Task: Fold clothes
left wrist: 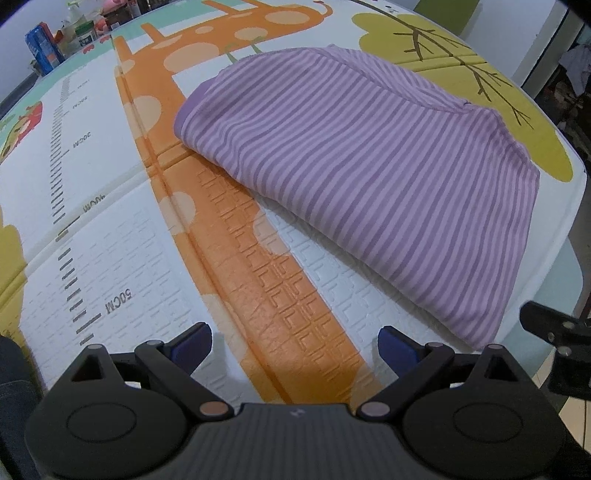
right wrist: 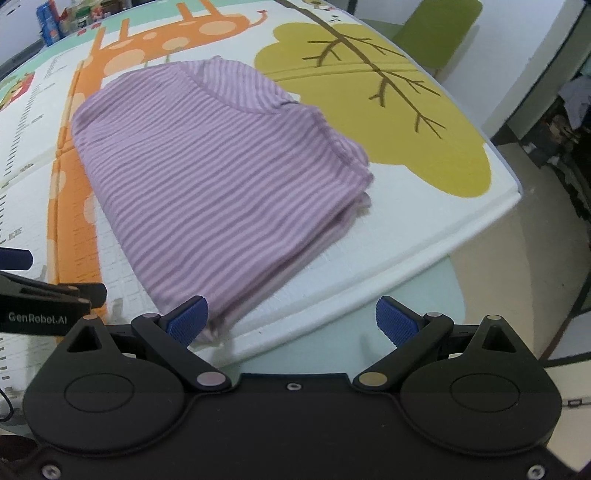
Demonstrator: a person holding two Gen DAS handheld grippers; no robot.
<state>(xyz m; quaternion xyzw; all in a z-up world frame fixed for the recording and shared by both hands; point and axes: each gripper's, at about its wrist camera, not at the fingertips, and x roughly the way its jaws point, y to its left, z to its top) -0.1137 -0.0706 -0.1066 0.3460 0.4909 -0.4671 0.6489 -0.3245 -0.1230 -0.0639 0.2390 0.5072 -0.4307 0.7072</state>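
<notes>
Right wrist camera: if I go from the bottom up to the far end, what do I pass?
Right hand-held gripper → striped purple garment → orange giraffe's spotted body on the mat → blue box and jars at the far edge.

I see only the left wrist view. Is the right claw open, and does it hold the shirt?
Observer: The right claw is open and holds nothing. Its left pad is in front of the shirt's near corner; I cannot tell if they touch.
Operator: Is the right side of the shirt tidy?
Observer: Not fully. Stacked layers show there, and the lower ones stick out a little.
Operator: Is that claw over the mat?
Observer: Only partly. Its right pad is past the mat, over the pale green table.
</notes>
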